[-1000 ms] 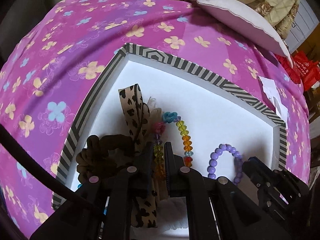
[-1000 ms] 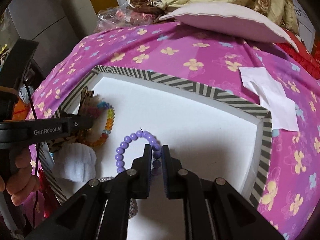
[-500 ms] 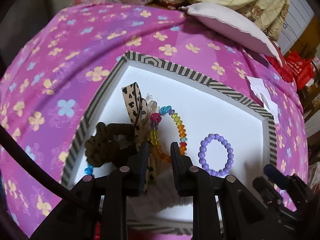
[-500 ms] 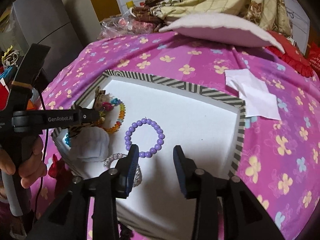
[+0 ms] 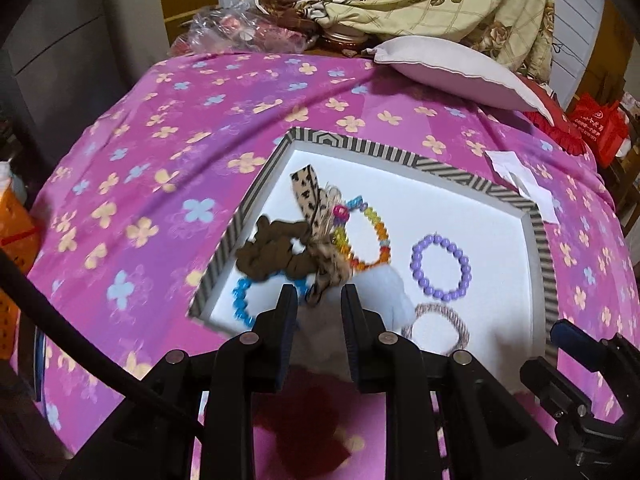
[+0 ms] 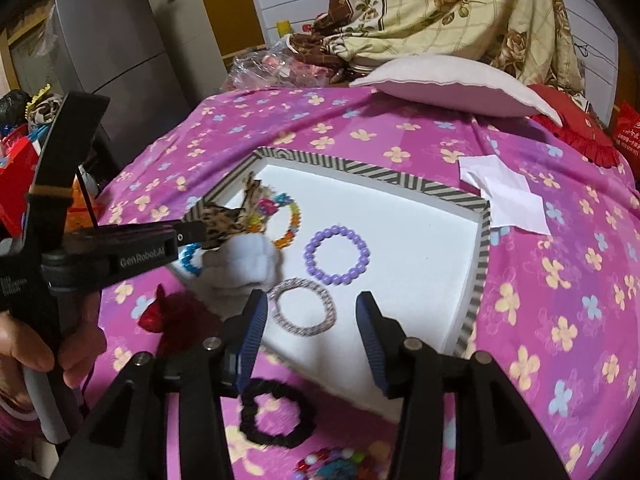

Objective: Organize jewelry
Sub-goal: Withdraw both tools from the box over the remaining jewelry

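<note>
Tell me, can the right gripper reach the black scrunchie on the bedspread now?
Probably yes. The right gripper is open, and the black scrunchie lies uncovered just below it, outside the tray.

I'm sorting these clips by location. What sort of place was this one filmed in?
Most likely a lived-in bedroom at home. The tray lies on a floral purple bedspread, with a pillow and a heaped rose-print quilt behind it. A grey fridge stands at the left, so perhaps a one-room home.

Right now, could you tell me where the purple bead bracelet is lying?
The purple bead bracelet lies flat inside the striped-rim tray, toward its right side, between the rainbow bead bracelet and the silver bracelet; neither gripper touches it.
</note>
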